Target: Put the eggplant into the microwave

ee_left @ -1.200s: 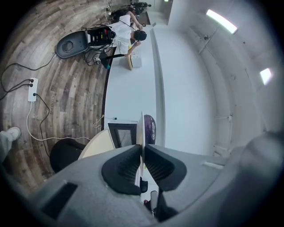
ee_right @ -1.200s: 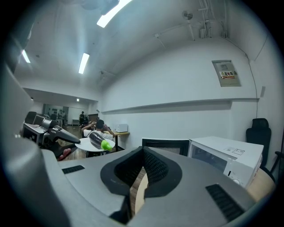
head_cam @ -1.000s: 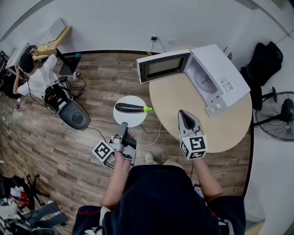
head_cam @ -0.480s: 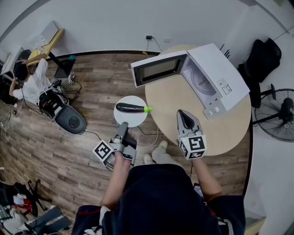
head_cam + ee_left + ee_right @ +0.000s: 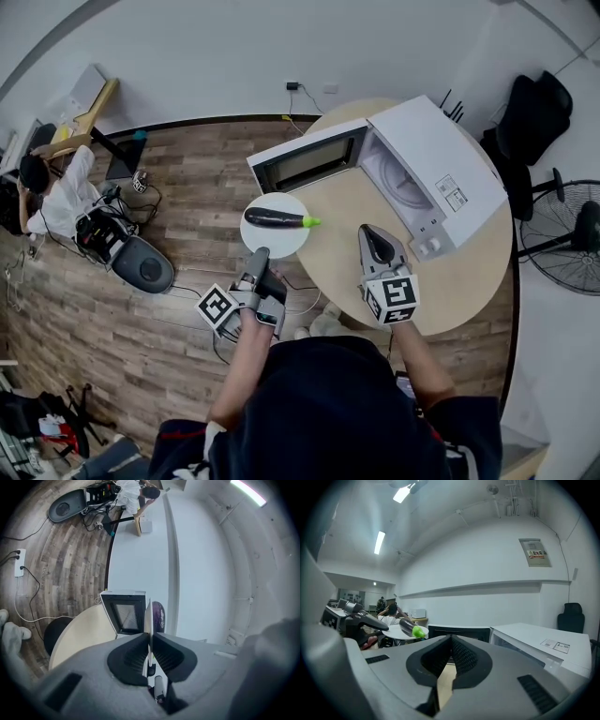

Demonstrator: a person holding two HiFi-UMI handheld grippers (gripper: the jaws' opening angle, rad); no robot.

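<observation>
A dark purple eggplant [image 5: 277, 218] with a green stem end lies on a small white plate [image 5: 272, 242]. My left gripper [image 5: 261, 255] is shut on the plate's near rim and carries it level at the round table's left edge. In the left gripper view the plate [image 5: 148, 616] shows edge-on between the jaws, the eggplant [image 5: 158, 615] behind it. The white microwave [image 5: 427, 164] stands on the table, its door [image 5: 305, 161] swung open toward the plate. My right gripper [image 5: 371, 232] hovers shut and empty over the table. The right gripper view shows the eggplant [image 5: 408, 626] at left.
The round beige table [image 5: 469, 277] carries only the microwave. A standing fan [image 5: 574, 234] and a black chair [image 5: 539, 112] are at the right. On the wooden floor at left are a black round device [image 5: 145, 267], cables and a seated person [image 5: 52, 192].
Both grippers have advanced toward the table. The plate with the eggplant has gone from over the floor to the table's edge, closer to the open microwave door.
</observation>
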